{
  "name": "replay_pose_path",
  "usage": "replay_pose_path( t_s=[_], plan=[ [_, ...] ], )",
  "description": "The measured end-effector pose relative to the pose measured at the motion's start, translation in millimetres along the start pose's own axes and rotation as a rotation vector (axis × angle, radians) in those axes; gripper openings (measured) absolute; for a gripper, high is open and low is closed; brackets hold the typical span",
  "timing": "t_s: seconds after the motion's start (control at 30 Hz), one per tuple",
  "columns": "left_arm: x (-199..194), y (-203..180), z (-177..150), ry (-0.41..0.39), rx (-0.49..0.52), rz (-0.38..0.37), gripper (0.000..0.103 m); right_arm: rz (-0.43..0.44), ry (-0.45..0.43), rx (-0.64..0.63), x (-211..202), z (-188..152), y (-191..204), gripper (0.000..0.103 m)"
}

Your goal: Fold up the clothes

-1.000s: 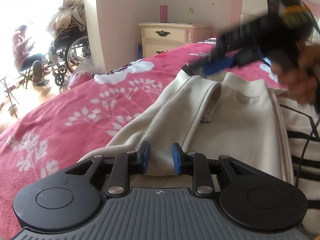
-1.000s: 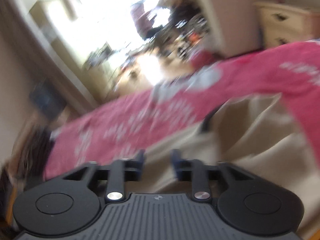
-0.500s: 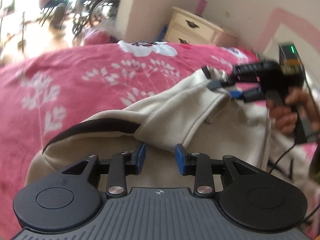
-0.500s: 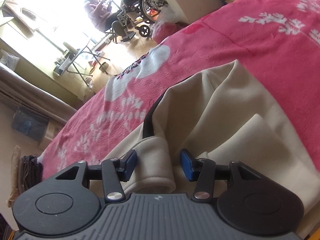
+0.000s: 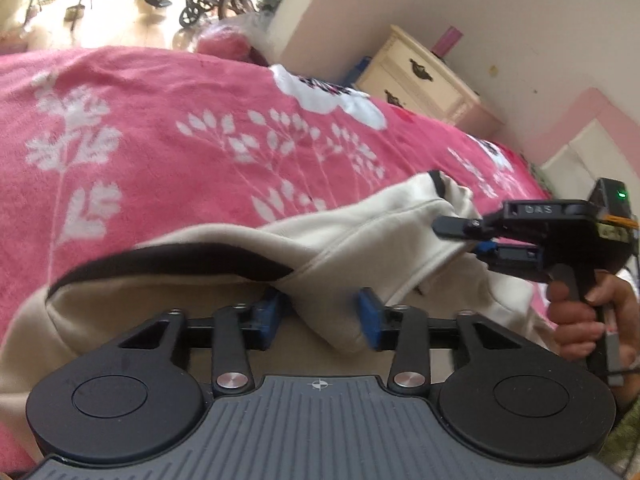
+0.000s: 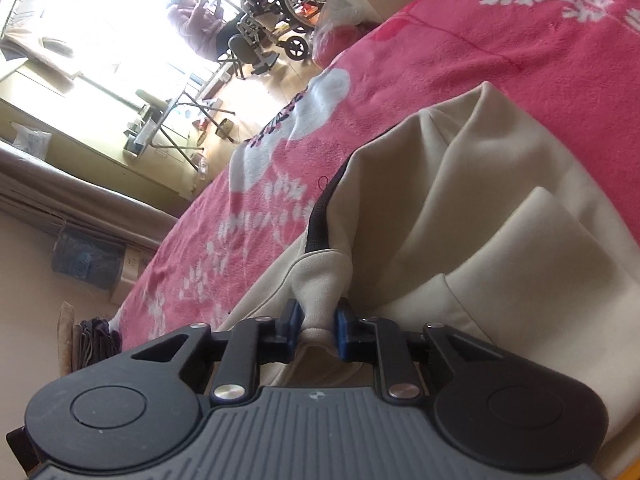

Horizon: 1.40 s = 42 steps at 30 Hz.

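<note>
In the left wrist view, the left hand-held gripper [image 5: 320, 316] sits at the lower middle of the frame with its blue pads wide apart. A rounded fold of the cream garment [image 5: 360, 236] hangs down between them, nearer the right-hand pad [image 5: 369, 318], and the pads are not pressed on it. The garment spreads from the lower left toward the middle right of the frame over the bed's pink blanket [image 5: 168, 132] with its white leaf print, and a dark band [image 5: 172, 261] edges the cloth just above the pads. At the middle right, the right hand-held gripper [image 5: 466, 236] comes in from the frame edge, held by a hand [image 5: 588, 320] — its fingers meet the far end of the same garment. Its black body carries raised letters that seem to read "OAS", though they are too soft to be sure, and a small green light glows above them. A cream nightstand [image 5: 424, 80] with a pink cup stands at the upper right.

The right wrist view shows what the first cannot — the right hand-held gripper [image 6: 316, 326] at the lower middle, pads drawn in narrow and pinching a gathered tuck of the cream garment [image 6: 500, 200]. The cloth fans out to the right of the frame, over the pink blanket [image 6: 500, 40]. A wheelchair [image 6: 276, 12] and a seated person show at the upper left, in bright light.
</note>
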<state>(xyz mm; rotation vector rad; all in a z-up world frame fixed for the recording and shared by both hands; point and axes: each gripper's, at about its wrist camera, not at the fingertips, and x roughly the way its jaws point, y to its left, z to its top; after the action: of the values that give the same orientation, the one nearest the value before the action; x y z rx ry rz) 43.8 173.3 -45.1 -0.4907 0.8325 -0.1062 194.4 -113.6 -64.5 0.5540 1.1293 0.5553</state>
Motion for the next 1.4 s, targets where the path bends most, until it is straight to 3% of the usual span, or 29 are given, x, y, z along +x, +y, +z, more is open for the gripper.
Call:
replay_pose_path(
  t_s=[0.1, 0.27, 0.43, 0.57, 0.73, 0.87, 0.97, 1.13, 1.4],
  plan=[
    [0.3, 2.5, 6.6, -0.039, 0.019, 0.011, 0.020, 0.031, -0.006, 0.033, 5.5, 3.5, -2.9, 0.016],
    [0.9, 6.2, 17.3, -0.107, 0.080, 0.041, 0.018, 0.128, -0.049, 0.068, 13.2, 15.8, -3.7, 0.015],
    [5.4, 8.0, 11.8, -0.110, 0.136, 0.056, 0.018, 0.140, -0.065, 0.043, 27.4, 15.4, -8.2, 0.015],
    [4.3, 9.0, 10.2, -0.094, 0.118, 0.038, 0.019, 0.200, -0.062, 0.122, 26.9, 13.4, -25.1, 0.015],
    [0.7, 12.2, 10.6, -0.072, 0.057, -0.004, 0.020, 0.205, -0.084, 0.151, 8.7, 12.5, -33.9, 0.027],
    [-3.8, 19.2, 13.1, -0.060, -0.043, -0.072, 0.019, 0.182, -0.138, 0.068, -20.9, 4.7, -30.8, 0.033],
    [-5.4, 22.4, 13.6, -0.045, -0.099, -0.108, 0.019, 0.177, -0.111, 0.019, -31.7, -7.2, -28.0, 0.033],
    [-4.2, 27.6, 16.5, -0.035, -0.183, -0.140, 0.018, 0.075, -0.050, -0.092, -19.4, -16.8, -19.7, 0.033],
    [-1.8, 35.2, 21.0, -0.047, -0.303, -0.168, 0.018, -0.011, -0.008, -0.368, 1.8, -36.5, 22.0, 0.032]
  ],
)
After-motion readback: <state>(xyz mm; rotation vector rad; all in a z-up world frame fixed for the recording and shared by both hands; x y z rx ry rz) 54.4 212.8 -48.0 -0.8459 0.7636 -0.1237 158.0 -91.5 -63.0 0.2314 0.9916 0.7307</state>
